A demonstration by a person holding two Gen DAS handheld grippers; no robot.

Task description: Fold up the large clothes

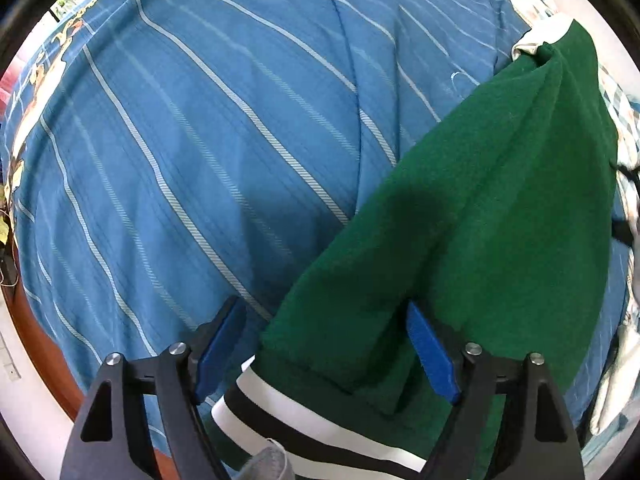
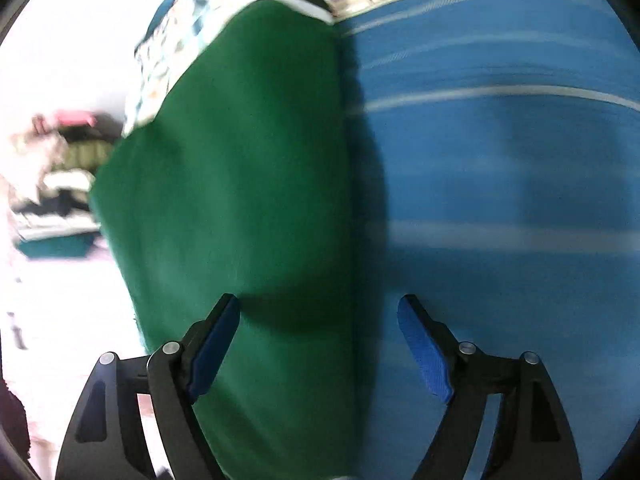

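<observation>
Though blurred: green garment (image 1: 460,220), no legible txt.

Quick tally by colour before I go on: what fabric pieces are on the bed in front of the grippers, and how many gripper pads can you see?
Green: 1, the green knit garment with black-and-white striped trim
Blue fabric: 1, the blue bedsheet with thin white stripes
Blue pads: 4, two on the left gripper, two on the right gripper
Total: 6
</observation>
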